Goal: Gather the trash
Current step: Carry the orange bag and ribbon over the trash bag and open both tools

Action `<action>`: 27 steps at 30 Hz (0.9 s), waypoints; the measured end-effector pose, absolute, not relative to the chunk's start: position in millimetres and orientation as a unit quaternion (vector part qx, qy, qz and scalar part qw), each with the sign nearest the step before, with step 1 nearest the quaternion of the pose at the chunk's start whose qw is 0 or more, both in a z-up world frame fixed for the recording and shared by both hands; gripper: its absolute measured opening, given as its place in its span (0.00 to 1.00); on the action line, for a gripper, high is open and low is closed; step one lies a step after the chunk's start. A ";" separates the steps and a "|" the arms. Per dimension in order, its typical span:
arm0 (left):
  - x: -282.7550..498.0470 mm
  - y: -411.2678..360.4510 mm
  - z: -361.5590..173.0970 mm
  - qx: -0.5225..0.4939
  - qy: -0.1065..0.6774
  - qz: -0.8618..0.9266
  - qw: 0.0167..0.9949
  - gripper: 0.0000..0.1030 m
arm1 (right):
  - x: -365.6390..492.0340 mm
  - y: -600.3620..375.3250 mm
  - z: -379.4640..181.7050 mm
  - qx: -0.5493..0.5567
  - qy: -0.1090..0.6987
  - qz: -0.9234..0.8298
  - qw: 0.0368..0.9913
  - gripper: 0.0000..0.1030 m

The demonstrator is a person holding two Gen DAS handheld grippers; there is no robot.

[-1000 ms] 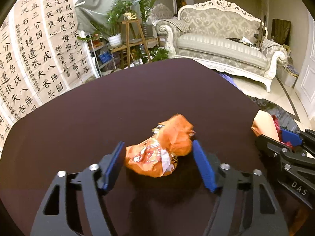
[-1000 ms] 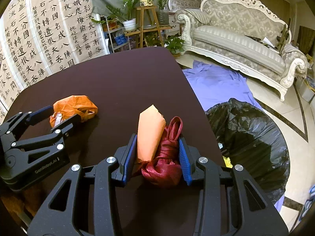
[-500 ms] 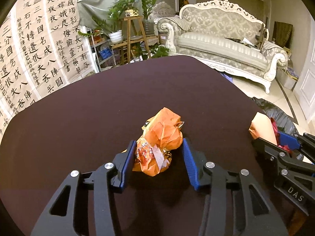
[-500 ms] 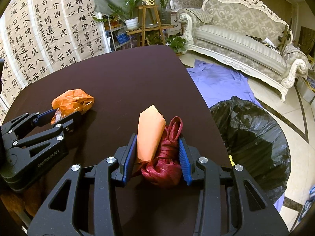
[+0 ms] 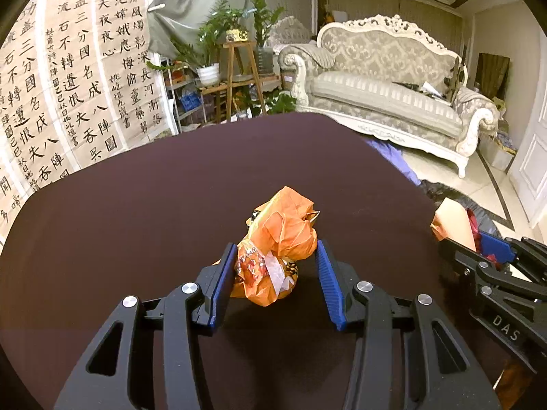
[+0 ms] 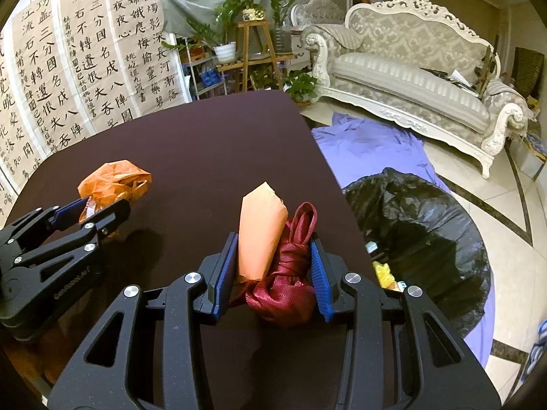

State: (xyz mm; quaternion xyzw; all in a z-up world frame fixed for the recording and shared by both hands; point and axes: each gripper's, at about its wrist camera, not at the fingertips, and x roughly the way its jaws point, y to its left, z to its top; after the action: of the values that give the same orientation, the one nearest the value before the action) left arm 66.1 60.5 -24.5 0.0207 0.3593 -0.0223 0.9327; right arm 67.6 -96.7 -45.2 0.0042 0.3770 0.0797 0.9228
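The left gripper (image 5: 275,273) has just been closing and now pinches a crumpled orange wrapper (image 5: 280,249), lifted just above the dark table (image 5: 154,205). The right gripper (image 6: 273,270) is clamped on a peach paper wad (image 6: 259,235) and a red ribbon bundle (image 6: 287,283) together. A black trash bag (image 6: 420,239) lies open on the floor beside the table, to the right. The wrapper's right side barely meets its pad, so it could slip during carrying. The two loose pieces squeezed together might separate and fall short of the bag.

Ornate sofa (image 5: 386,92), calligraphy sheets (image 5: 68,78), potted plants (image 6: 236,13), purple cloth (image 6: 369,143)
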 end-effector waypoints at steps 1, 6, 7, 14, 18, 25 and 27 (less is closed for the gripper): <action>64.9 60.9 -24.2 0.020 0.357 -0.023 0.934 0.45 | 65.0 -100.2 -43.1 0.006 0.374 0.078 0.924 0.38; 56.2 47.1 -14.6 0.018 0.341 -0.030 0.939 0.45 | 56.1 -118.8 -37.4 0.011 0.360 0.061 0.931 0.38; 54.7 42.9 -12.2 0.018 0.337 -0.033 0.941 0.45 | 54.4 -123.1 -36.7 0.012 0.357 0.057 0.932 0.38; 51.3 11.9 -3.8 0.027 0.321 -0.061 0.945 0.45 | 48.9 -162.8 -28.9 0.018 0.335 0.012 0.942 0.38; 54.7 -12.8 -3.5 0.035 0.318 -0.082 0.944 0.45 | 48.3 -187.8 -28.5 0.025 0.327 -0.014 0.945 0.38; 64.7 -53.8 -7.6 0.047 0.314 -0.106 0.942 0.45 | 54.5 -230.3 -35.9 0.039 0.322 -0.052 0.944 0.38; 69.0 -65.1 -9.0 0.051 0.312 -0.112 0.942 0.45 | 56.2 -240.7 -38.8 0.040 0.322 -0.059 0.944 0.38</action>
State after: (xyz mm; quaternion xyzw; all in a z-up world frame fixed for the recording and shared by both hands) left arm 69.0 -65.1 -9.0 0.0512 0.3124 -0.1117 0.9420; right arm 56.2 -240.7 -38.8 0.0404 0.3218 -0.0592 0.9441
